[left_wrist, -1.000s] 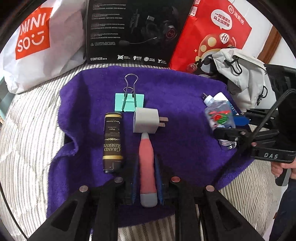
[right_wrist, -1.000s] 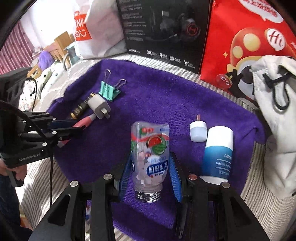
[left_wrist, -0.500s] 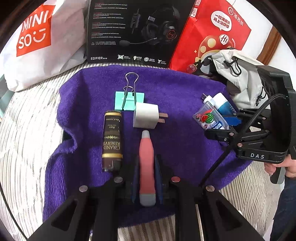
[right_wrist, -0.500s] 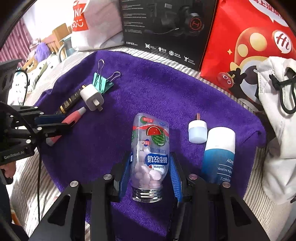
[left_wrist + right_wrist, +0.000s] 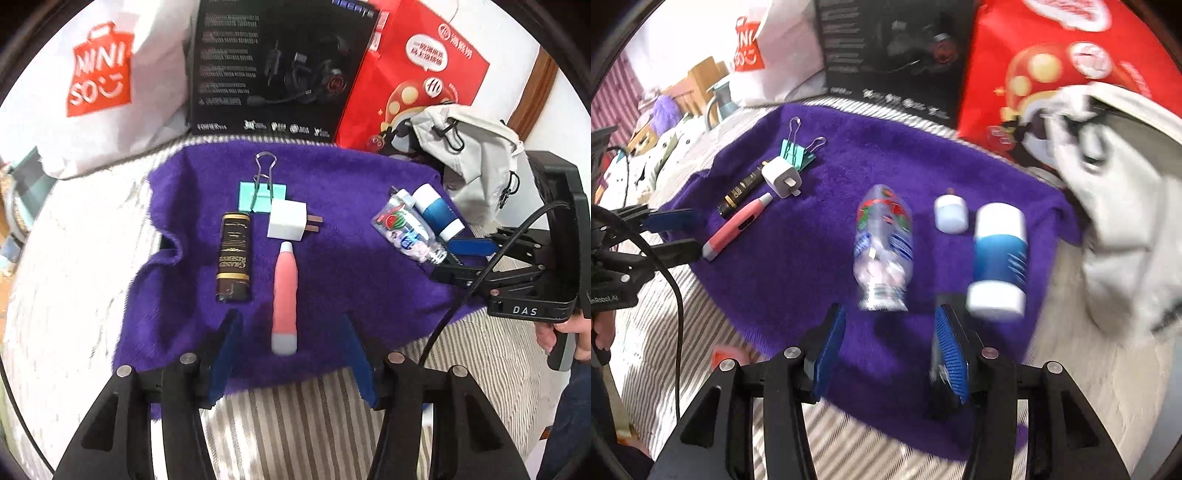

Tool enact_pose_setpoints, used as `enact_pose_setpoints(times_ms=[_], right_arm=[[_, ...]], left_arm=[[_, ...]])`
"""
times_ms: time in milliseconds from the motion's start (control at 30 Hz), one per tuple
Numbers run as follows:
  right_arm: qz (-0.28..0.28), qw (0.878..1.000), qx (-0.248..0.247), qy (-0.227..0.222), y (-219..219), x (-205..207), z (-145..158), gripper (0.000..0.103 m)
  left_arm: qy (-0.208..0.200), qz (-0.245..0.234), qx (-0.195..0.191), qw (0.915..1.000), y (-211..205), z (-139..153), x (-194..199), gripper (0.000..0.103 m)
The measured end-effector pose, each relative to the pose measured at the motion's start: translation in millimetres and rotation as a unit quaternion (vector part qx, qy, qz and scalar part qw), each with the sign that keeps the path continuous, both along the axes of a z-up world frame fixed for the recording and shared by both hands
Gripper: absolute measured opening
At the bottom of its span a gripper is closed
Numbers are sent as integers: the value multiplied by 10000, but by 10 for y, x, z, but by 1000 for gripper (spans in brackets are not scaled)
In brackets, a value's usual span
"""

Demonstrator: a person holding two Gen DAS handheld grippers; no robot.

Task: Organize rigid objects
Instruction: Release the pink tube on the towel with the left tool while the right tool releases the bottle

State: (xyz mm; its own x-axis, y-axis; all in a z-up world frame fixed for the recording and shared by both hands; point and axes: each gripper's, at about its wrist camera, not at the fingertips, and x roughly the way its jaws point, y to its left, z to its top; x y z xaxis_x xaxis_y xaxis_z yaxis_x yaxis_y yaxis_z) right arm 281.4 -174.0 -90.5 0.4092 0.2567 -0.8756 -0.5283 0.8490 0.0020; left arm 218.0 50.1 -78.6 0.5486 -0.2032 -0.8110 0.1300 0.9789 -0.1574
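Note:
On the purple towel [image 5: 351, 258] lie a pink pen-shaped tool [image 5: 284, 295], a dark lighter [image 5: 234, 254], a white charger plug [image 5: 288, 221] and a teal binder clip [image 5: 262, 192]. My left gripper [image 5: 290, 354] stands open just behind the pink tool, touching nothing. Further right lie a clear candy bottle [image 5: 882, 247], a small white cap [image 5: 951, 214] and a blue-and-white tube [image 5: 997, 258]. My right gripper [image 5: 890, 350] is open just behind the bottle, which rests free on the towel [image 5: 798, 266]. The pink tool [image 5: 737, 227] shows at the left there.
A white shopping bag [image 5: 92, 85], a black headset box [image 5: 277, 66] and a red bag [image 5: 417, 70] stand along the back. A grey pouch [image 5: 476, 162] lies at the right edge. The towel rests on striped bedding [image 5: 314, 424]. A hand [image 5: 569, 332] holds the right gripper.
Both grippers opened and drew back. The left let go of the pink tool; the right let go of the candy bottle. Both things now lie on the towel.

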Motion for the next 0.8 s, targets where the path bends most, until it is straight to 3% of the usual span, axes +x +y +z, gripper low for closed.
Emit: enact_pose_setpoints(times_ms=[167,367,667,800], right_arm=[[-353,9982,425,-227,-327,-395,226,51],[-621,9928,999,-235,-674,-966,378,52],[-927,9906,1005,-27,-938,-1509,236,52],[-1018,9899,978,93,-999,-1577,133,52]], left_arm=[[-157,-52,-35,9999,-91,157,-326,52],[7,-357,41,9994,-365,-62,-534,52],[41,-896,106,9959,-718,-320,-574,52],[2,-1088,357,9934,-856,-350,-571,52]])
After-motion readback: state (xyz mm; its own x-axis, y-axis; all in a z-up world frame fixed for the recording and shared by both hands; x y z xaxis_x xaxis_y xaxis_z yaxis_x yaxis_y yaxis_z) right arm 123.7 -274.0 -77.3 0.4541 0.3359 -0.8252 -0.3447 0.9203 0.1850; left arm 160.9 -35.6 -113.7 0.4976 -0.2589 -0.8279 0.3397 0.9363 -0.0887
